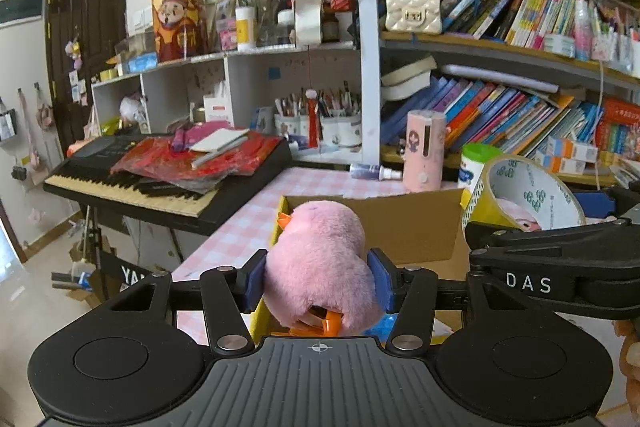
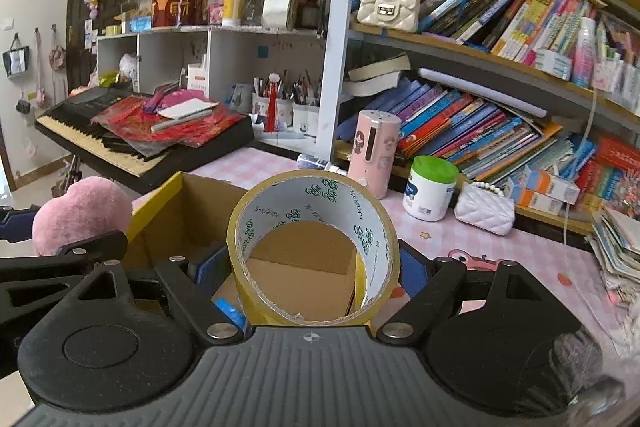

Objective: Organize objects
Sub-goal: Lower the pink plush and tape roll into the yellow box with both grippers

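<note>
My left gripper (image 1: 318,281) is shut on a pink plush duck (image 1: 320,275) with orange beak and feet, held above the near left edge of an open cardboard box (image 1: 416,227). My right gripper (image 2: 310,269) is shut on a yellow roll of packing tape (image 2: 312,247), held over the same box (image 2: 192,211). The tape roll also shows at the right of the left wrist view (image 1: 524,199). The plush shows at the left of the right wrist view (image 2: 80,213). Something blue lies inside the box (image 2: 230,309).
The box stands on a pink checked table (image 2: 500,259). On the table are a pink cylinder (image 2: 372,155), a green-lidded white jar (image 2: 430,187), a white quilted purse (image 2: 484,207) and a spray bottle (image 1: 374,171). Bookshelves (image 2: 480,75) stand behind, a keyboard (image 1: 160,171) at left.
</note>
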